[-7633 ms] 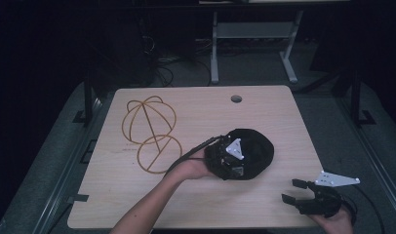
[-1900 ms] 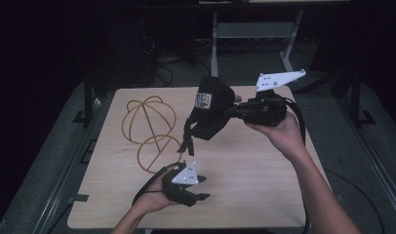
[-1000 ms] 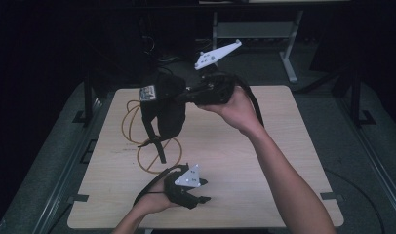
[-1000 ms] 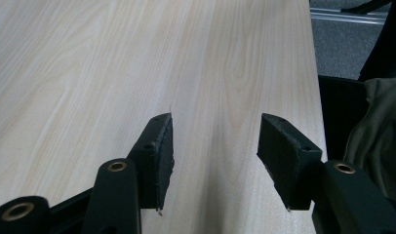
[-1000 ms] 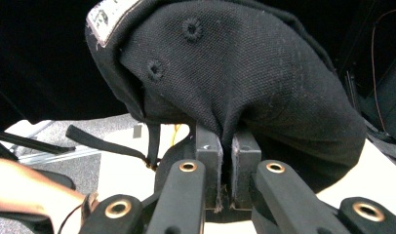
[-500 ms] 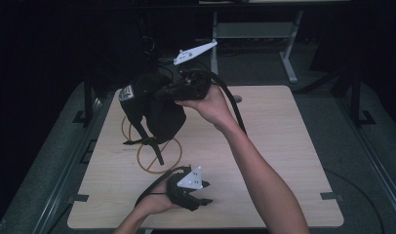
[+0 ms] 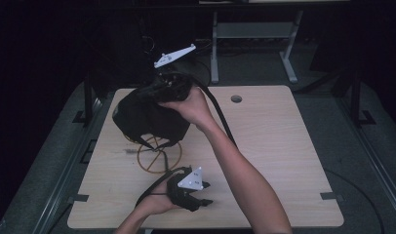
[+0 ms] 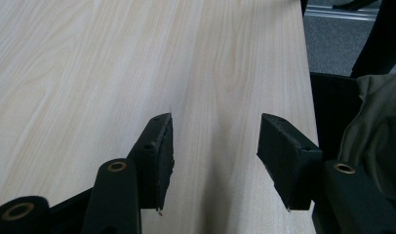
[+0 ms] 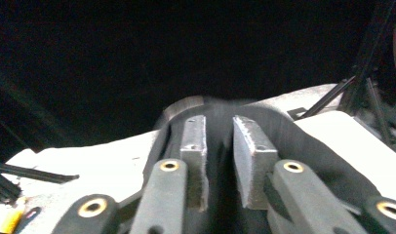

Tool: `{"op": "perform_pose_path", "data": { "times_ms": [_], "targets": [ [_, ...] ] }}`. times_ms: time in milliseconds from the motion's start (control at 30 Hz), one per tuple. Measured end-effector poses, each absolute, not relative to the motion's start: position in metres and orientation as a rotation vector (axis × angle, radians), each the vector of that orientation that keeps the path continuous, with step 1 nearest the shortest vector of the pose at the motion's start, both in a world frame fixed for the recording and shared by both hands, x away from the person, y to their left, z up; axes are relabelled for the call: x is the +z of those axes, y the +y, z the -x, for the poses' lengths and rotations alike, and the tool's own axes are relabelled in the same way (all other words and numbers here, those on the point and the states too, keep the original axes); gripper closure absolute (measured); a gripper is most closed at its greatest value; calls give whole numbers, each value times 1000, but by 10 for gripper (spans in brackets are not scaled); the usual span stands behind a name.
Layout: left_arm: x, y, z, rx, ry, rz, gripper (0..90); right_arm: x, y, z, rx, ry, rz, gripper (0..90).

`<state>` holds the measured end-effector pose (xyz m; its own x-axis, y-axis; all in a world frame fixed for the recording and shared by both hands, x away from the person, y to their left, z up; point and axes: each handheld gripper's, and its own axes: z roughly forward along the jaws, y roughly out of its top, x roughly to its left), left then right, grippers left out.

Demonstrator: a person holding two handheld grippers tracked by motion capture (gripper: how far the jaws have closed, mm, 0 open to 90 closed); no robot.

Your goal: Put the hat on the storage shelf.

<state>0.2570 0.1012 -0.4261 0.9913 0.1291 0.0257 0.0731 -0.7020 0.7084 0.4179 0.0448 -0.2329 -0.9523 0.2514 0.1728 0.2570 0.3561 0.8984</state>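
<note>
In the high view we see the right gripper (image 7: 154, 92) held above the far left part of the wooden table (image 7: 284, 146), with a black cap (image 7: 147, 117) hanging from it over the gold wire stand (image 7: 157, 158), whose lower ring shows just below the cap's strap. In the right gripper view the jaws stand a little apart with the cap's dark fabric (image 9: 220, 126) rising between them; they have just been opening, and we cannot tell whether the pads press on the cloth at this moment (the picture there is blurred). The grey three-cornered plate of that gripper points away toward the dark floor behind the table. Our left gripper (image 7: 206, 200) rests on the near part of the table, just in front of the wire stand and well apart from the cap. In the left gripper view its jaws are spread with only bare tabletop (image 8: 89, 73) between them, so it pinches nothing.
</note>
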Motion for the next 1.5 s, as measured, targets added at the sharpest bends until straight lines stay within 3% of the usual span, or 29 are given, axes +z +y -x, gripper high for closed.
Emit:
{"op": "perform_pose_path", "data": {
  "times_ms": [67, 133, 467, 1500],
  "targets": [
    [-427, 101, -256, 79, 151, -2349, 470, -237, 47, -420, -1714, -2586, 502, 730],
    [-428, 100, -255, 80, 145, -2348, 470, -240, 47, -421, -1743, -2557, 510, 658],
    [-426, 105, -256, 87, 165, -2327, 461, -246, 34, -417, -1746, -2571, 525, 525],
    [-430, 104, -263, 125, 226, -2332, 349, -261, -49, -412, -1693, -2607, 679, 333]
  ]
}}
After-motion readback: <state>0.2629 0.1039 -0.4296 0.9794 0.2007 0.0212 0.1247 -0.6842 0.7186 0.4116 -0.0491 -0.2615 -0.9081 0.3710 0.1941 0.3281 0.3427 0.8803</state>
